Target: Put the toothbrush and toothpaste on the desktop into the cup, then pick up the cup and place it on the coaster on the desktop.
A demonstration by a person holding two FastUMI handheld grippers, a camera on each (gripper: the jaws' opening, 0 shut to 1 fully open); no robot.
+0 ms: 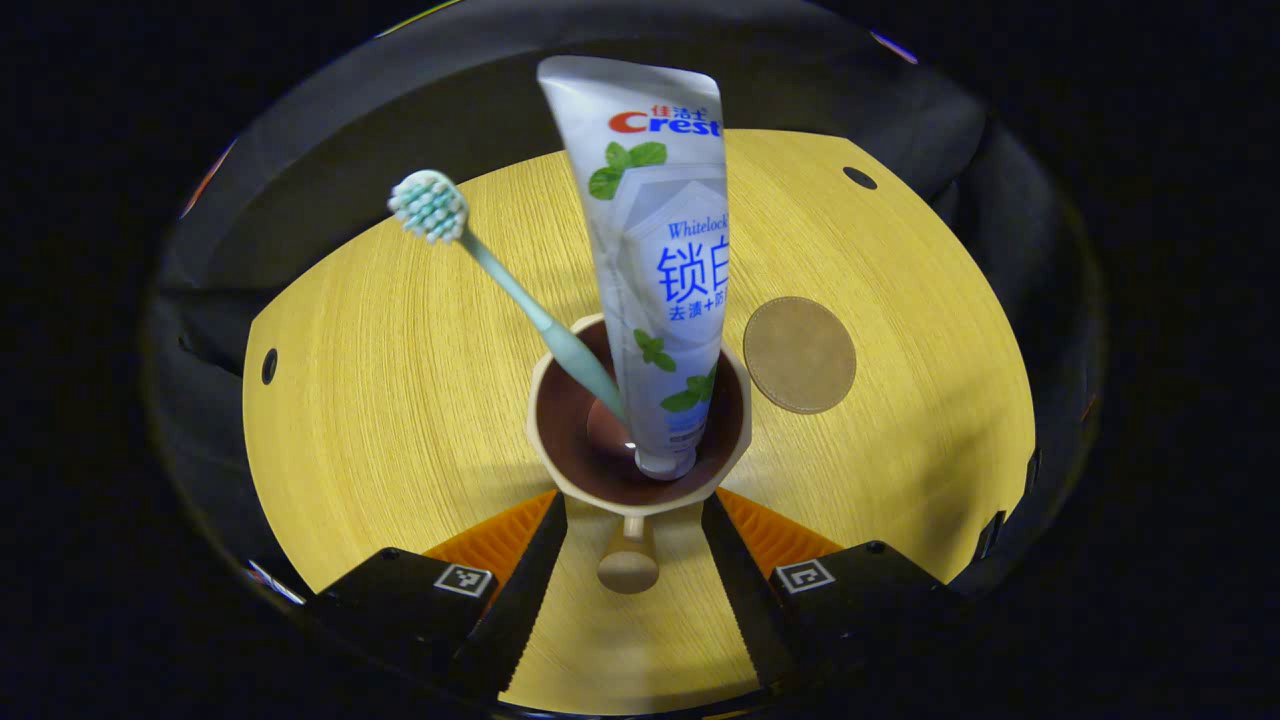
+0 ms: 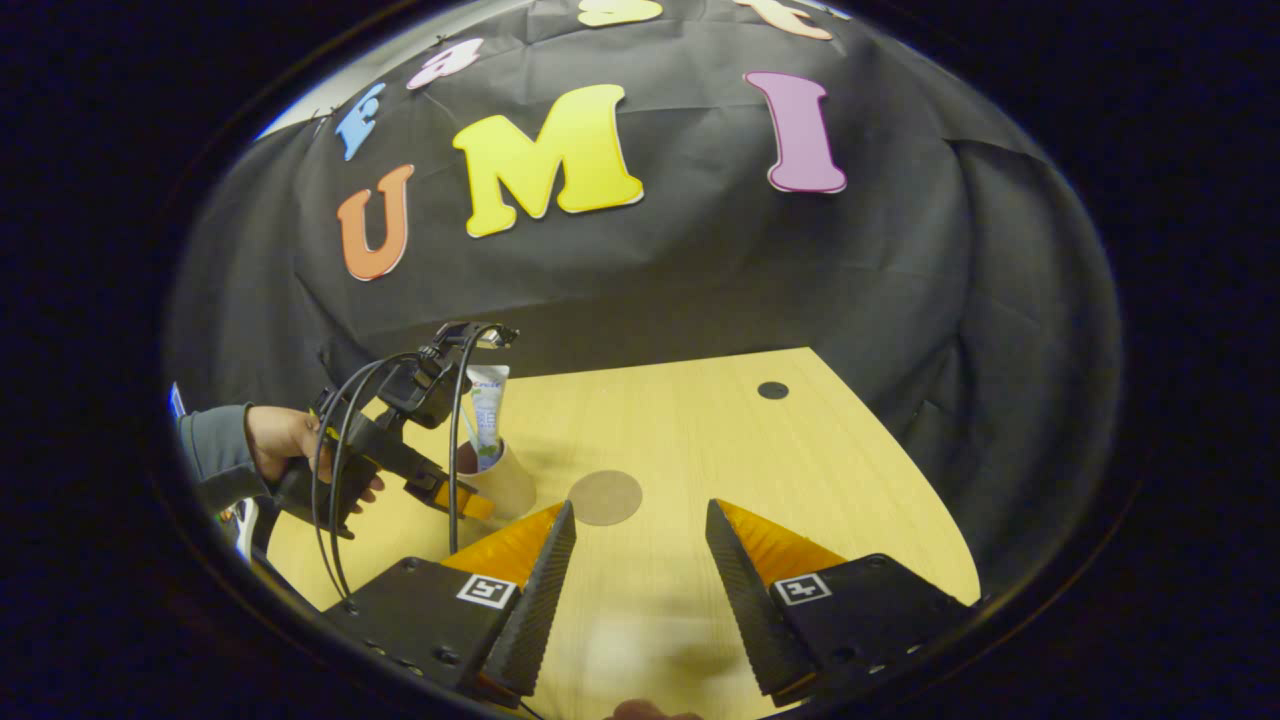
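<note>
**Closing in on the loaded cup**

Standing by the booth, I'd say the first part is done: the toothbrush (image 1: 500, 280) and the toothpaste tube (image 1: 660, 270) both stand inside the cup (image 1: 545, 400), brush head leaning up to the left, tube upright with its cap at the bottom. The step in hand looks like the pickup. In the left gripper view the left gripper (image 1: 635, 520) has its fingers spread on either side of the cup's near wall, with the cup's handle (image 1: 629, 560) pointing back between them. I cannot tell whether the pads touch the cup; they do not look pressed on it.

Next, I judge, the fingers must squeeze the cup firmly, lift it level, and carry it right and a little farther away to the round coaster (image 1: 799, 354), which lies just beside the cup on the wooden surface (image 1: 400, 400).

The tall tube makes the load top-heavy, so a tilt could tip it out. Nothing lies between cup and coaster.

In the right gripper view the right gripper (image 2: 640, 560) hangs over bare surface, fingers spread and holding nothing, with the person's hand (image 2: 290, 445) far left.
</note>
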